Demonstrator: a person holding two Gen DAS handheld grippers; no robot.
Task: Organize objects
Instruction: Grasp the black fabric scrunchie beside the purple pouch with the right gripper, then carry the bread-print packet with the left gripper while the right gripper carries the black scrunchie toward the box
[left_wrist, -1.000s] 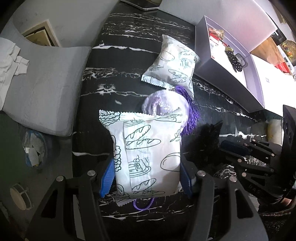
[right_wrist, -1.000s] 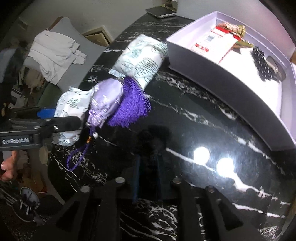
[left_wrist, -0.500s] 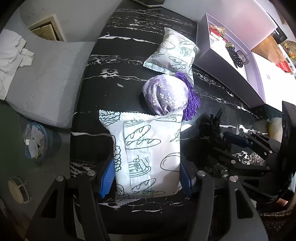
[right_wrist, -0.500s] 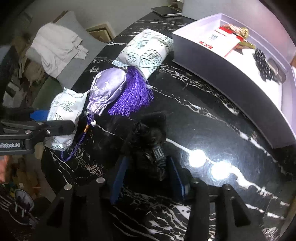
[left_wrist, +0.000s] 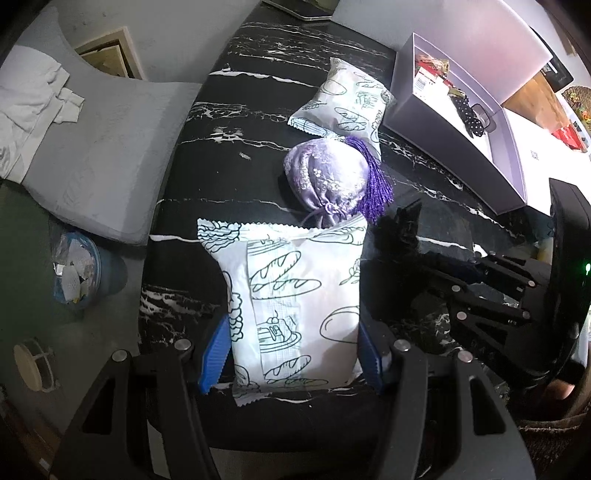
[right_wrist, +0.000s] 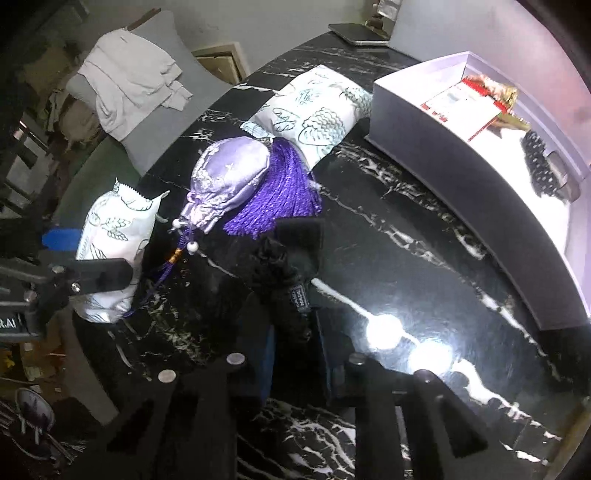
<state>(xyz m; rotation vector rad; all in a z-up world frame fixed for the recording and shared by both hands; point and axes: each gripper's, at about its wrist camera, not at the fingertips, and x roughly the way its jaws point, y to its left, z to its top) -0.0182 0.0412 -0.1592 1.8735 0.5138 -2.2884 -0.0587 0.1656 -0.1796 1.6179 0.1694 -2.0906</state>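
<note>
My left gripper (left_wrist: 291, 350) is shut on a white snack packet (left_wrist: 295, 288) printed with bread drawings, its blue pads pressing both long sides. Just past the packet lies a lilac satin pouch (left_wrist: 325, 177) with a purple tassel (right_wrist: 280, 188). A second printed packet (left_wrist: 347, 107) lies beyond it, beside the white box (left_wrist: 443, 147). My right gripper (right_wrist: 295, 332) is shut on a crumpled black fabric piece (right_wrist: 291, 258) with a small label, on the black marble table (right_wrist: 406, 240). That gripper's black frame also shows at the right of the left wrist view.
The white box (right_wrist: 443, 155) holds a red and white card, a gold trinket and a black beaded item. A grey chair (left_wrist: 92, 155) with white cloth stands left of the table. A bin (left_wrist: 77, 273) sits on the floor. A flat device (right_wrist: 358, 33) lies at the far edge.
My right gripper, empty a second ago, opened around the black fabric and has closed on it. The left gripper drew back with the packet, uncovering more of the lilac pouch.
</note>
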